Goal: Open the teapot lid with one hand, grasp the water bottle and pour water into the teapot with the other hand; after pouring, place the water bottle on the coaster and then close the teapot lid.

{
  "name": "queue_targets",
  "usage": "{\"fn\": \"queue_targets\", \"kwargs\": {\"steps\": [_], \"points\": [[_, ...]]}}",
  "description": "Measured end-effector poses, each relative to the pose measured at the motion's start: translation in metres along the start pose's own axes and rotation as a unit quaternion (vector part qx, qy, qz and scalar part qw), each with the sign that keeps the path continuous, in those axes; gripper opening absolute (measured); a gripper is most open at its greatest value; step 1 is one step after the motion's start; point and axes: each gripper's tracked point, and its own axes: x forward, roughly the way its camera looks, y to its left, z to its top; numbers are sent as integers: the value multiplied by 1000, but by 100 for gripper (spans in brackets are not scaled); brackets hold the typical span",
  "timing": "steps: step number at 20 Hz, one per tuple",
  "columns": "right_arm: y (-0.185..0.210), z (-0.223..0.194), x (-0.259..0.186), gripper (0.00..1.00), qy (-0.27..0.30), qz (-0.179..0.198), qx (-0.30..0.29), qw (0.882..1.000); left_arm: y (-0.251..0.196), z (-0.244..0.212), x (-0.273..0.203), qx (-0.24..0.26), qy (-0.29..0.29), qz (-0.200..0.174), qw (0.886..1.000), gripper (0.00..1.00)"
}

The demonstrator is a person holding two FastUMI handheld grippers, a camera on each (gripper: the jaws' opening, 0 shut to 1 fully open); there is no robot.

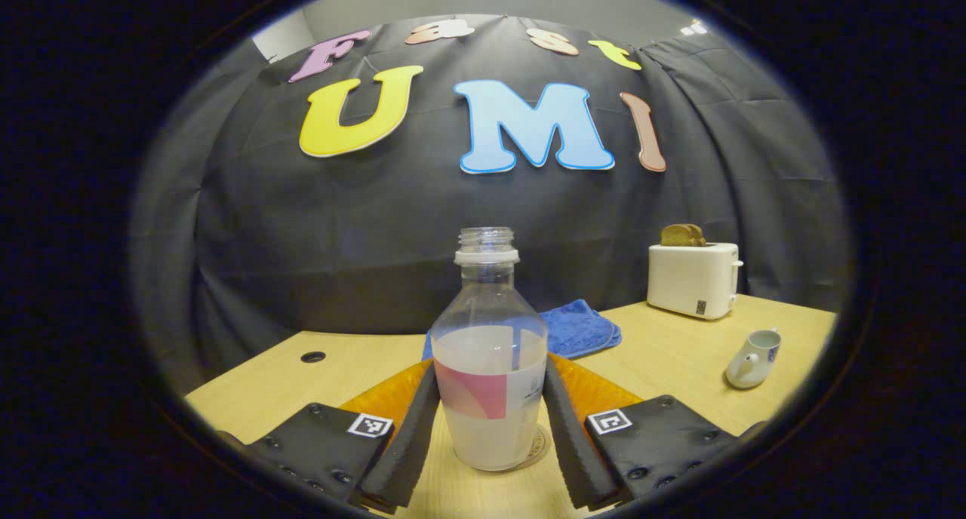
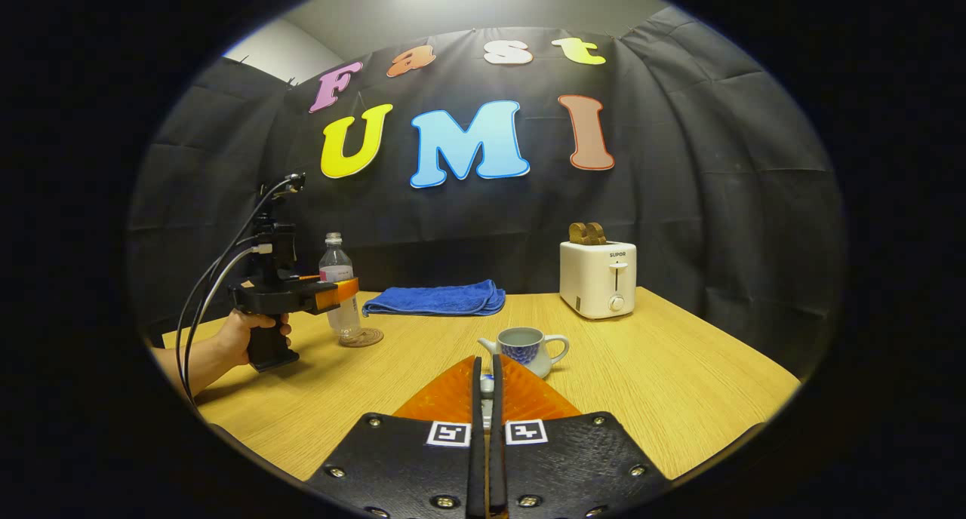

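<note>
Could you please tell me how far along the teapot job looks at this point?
Done: the teapot is open, its lid pinched in the right gripper jaws. In hand: the water bottle stands upright on the coaster between the left gripper jaws; whether they press it, or whether pouring has happened, I cannot tell. Left: closing the lid, at least.
</note>
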Motion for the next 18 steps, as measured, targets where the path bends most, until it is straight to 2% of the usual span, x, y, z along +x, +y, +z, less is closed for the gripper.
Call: {"fn": "queue_targets", "kwargs": {"steps": [13, 18], "points": [[-12, -4, 3, 2, 6, -14, 7, 1000, -1, -16, 22, -8, 8, 6, 1000, 86], [-10, -5, 3, 2, 9, -13, 4, 1000, 2, -13, 21, 9, 7, 16, 1000, 89]]}}
